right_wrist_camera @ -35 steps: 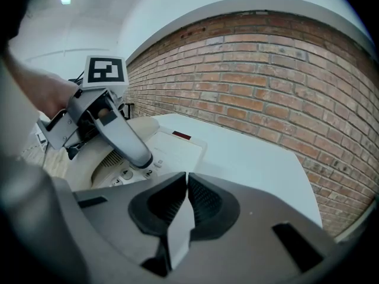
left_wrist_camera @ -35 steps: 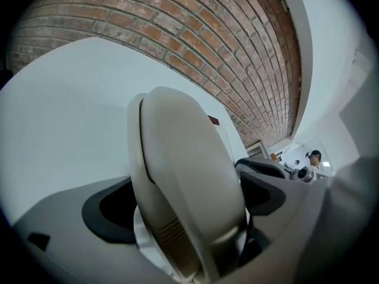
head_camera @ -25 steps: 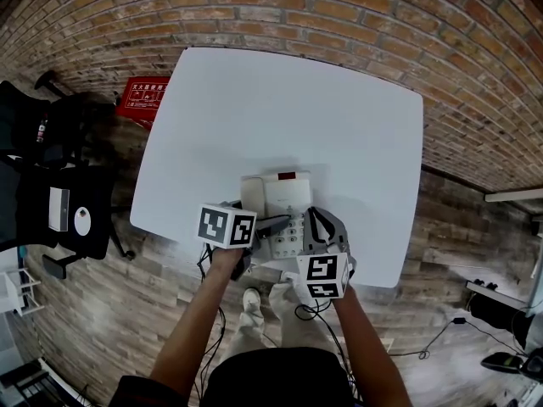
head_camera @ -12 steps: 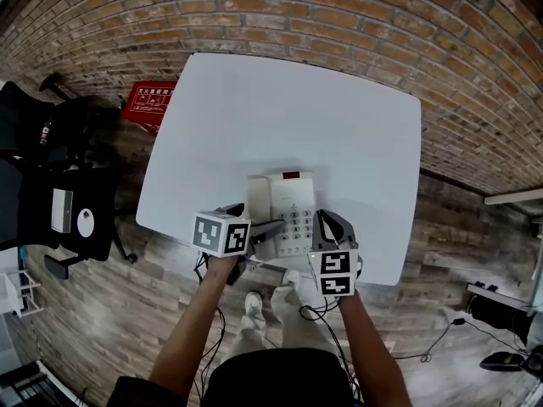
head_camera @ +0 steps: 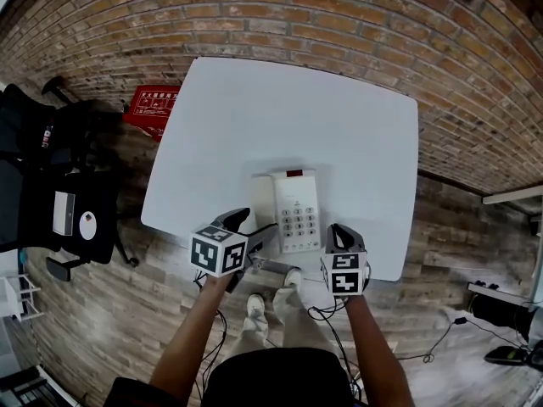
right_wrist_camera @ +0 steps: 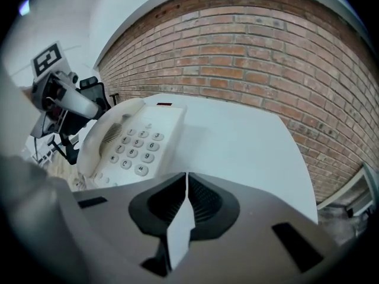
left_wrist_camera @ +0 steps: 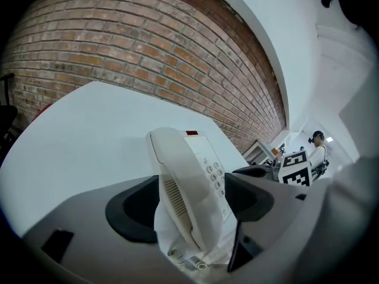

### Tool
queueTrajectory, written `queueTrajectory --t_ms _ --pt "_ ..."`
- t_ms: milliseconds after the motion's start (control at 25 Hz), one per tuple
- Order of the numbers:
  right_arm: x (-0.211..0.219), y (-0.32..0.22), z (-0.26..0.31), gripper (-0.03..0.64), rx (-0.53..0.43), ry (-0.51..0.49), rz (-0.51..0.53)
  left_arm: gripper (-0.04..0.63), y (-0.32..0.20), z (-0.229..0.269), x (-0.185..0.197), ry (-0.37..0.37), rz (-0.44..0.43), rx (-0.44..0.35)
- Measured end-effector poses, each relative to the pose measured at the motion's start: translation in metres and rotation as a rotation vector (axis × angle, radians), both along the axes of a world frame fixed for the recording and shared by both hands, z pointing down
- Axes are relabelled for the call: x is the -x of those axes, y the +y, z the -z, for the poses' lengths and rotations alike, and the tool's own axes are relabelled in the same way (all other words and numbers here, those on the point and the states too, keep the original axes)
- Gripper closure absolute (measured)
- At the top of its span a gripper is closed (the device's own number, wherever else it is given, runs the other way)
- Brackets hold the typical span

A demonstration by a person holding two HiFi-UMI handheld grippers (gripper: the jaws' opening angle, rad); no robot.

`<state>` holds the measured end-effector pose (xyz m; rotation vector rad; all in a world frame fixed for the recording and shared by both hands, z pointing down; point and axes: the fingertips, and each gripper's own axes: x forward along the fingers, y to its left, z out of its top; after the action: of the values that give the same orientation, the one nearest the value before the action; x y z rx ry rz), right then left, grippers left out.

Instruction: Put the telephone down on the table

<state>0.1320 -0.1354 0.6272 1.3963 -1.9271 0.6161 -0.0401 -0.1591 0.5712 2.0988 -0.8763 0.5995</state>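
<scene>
The cream telephone [head_camera: 293, 206] lies flat on the white table [head_camera: 297, 117] near its front edge, handset in its cradle on the left side. My left gripper [head_camera: 252, 229] hovers at the phone's near left corner. Its jaws have just been closing and stand open. In the left gripper view the handset [left_wrist_camera: 177, 176] shows between the pads with gaps on both sides. My right gripper [head_camera: 344, 231] is shut with nothing in it, off the phone's near right corner. The keypad [right_wrist_camera: 133, 147] lies ahead and to its left in the right gripper view.
A brick wall [head_camera: 339, 15] runs behind the table. A black office chair [head_camera: 51, 185] and a red board [head_camera: 151, 100] stand left of the table. Cables trail on the wooden floor [head_camera: 450, 227] to the right. The table's far half is bare.
Both grippers have drawn back from the telephone's sides toward the table's front edge. The left jaws stand narrower than before. The phone stays on the table.
</scene>
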Motion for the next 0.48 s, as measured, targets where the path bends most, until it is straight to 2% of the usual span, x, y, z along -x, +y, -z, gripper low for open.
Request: queueTrajectory --t_ms 120,200,280,480 --pt "0.004 0.008 -0.004 0.594 0.016 0.005 0.007 0.317 0.007 0.003 0.002 -0.02 -0.007 -0.035" --pt "0.007 0.013 -0.006 0.595 0.027 0.011 0.014 0.459 0.01 0.007 0.007 -0.063 -0.004 -0.072" --pt "0.009 0.018 -0.01 0.595 0.049 0.016 0.018 0.544 0.013 0.009 0.011 -0.081 0.001 -0.093" --pt "0.015 0.032 -0.018 0.604 0.108 0.022 0.02 0.568 0.021 0.013 0.019 -0.073 0.012 -0.095"
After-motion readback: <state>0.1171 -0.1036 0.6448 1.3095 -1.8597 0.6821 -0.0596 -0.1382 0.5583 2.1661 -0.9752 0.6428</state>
